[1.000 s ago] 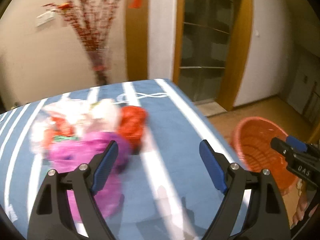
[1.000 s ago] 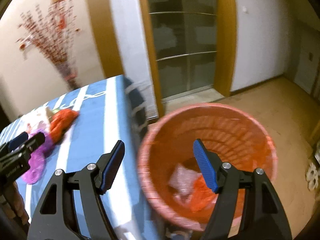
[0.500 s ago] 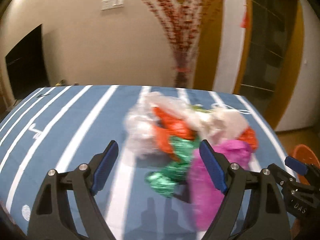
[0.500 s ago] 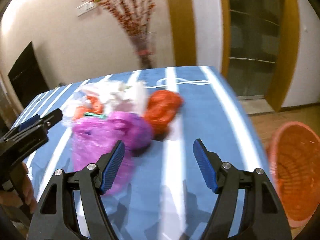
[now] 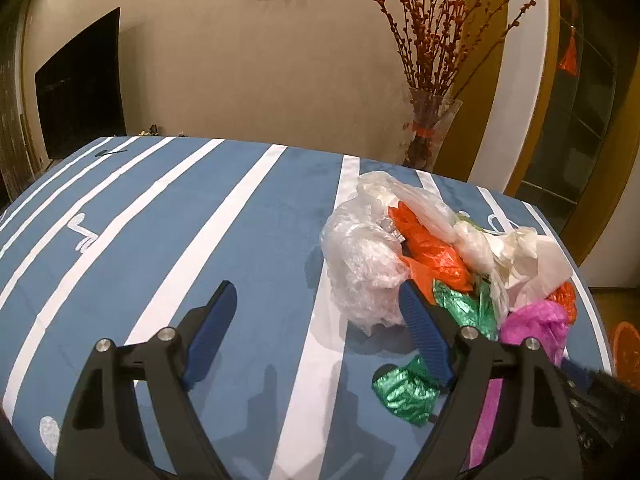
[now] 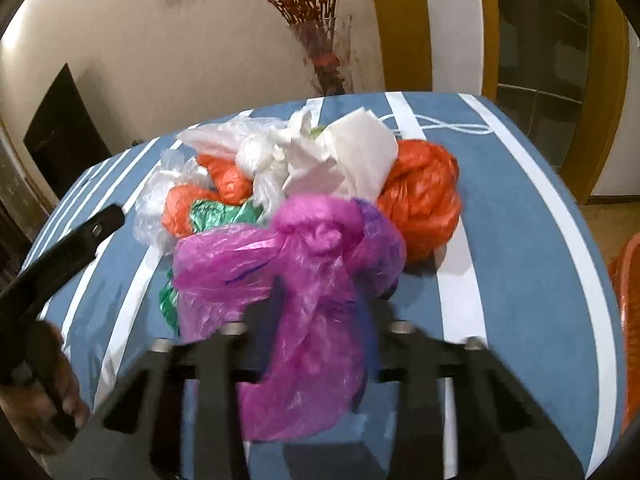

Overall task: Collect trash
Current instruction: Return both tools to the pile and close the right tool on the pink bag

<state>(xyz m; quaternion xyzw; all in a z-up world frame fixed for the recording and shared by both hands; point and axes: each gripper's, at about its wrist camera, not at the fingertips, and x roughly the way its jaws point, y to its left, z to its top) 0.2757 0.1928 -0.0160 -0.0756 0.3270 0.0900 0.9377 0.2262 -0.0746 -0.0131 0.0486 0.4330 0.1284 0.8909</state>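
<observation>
blue striped table (image 5: 168, 240) lies bare left of trash pile (image 5: 440, 256)

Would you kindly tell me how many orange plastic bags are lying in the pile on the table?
3 in the right wrist view: a big orange bag at the pile's right edge, one mid-pile, one left beside the green foil. Others may be buried.

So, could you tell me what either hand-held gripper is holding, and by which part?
The right hand-held gripper has just closed on the pink bag, pinching its near, loose end. The left hand-held gripper is open and holds nothing.
</observation>
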